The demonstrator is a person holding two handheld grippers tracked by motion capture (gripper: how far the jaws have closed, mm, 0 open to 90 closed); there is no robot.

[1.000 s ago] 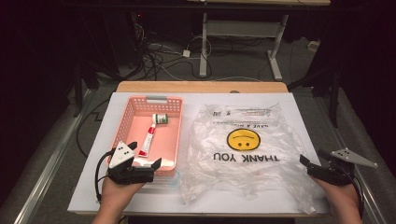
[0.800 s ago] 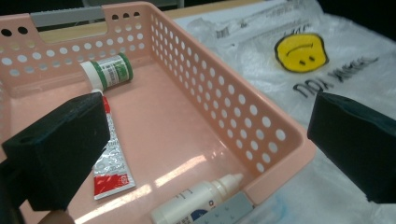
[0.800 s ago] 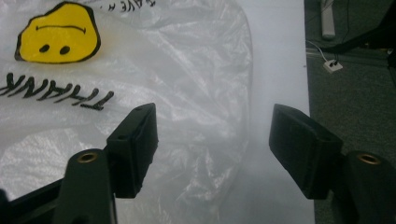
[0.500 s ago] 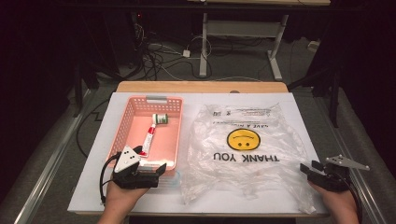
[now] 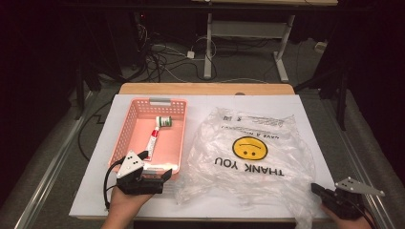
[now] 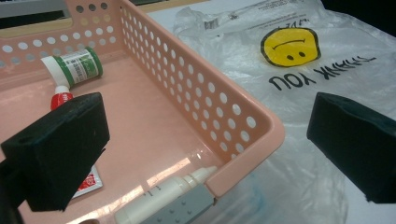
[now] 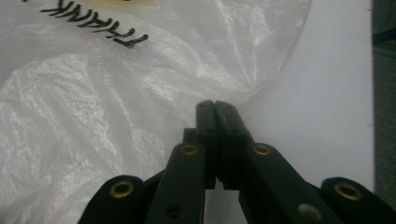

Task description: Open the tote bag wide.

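Note:
A pink perforated basket [image 5: 125, 130] [image 6: 243, 122] holds a red-and-white tube [image 5: 152, 140], a green-and-white tube [image 5: 164, 121] [image 6: 74, 67] and a white tube with a grey part [image 6: 163, 196] at its near end. My left gripper [image 5: 155, 174] [image 6: 208, 147] is open wide astride the basket's near right corner, one pad inside and one over the clear "THANK YOU" smiley bag [image 5: 267, 186] [image 6: 299, 93] [image 7: 93, 93]. My right gripper [image 5: 316, 188] [image 7: 215, 105] has just closed and is shut, tips at the bag's near right edge. Whether film is pinched there I cannot tell.
Basket and bag lie side by side on a white board [image 5: 95, 191] over a wooden tabletop [image 5: 205, 88]. Beyond the far edge are desk legs [image 5: 208, 47] and cables [image 5: 162, 57] on the floor. Bare board lies right of the bag [image 7: 327, 93].
The right gripper has moved in toward the bag's near right corner and its jaws have closed. The left gripper has stayed at the basket's near end.

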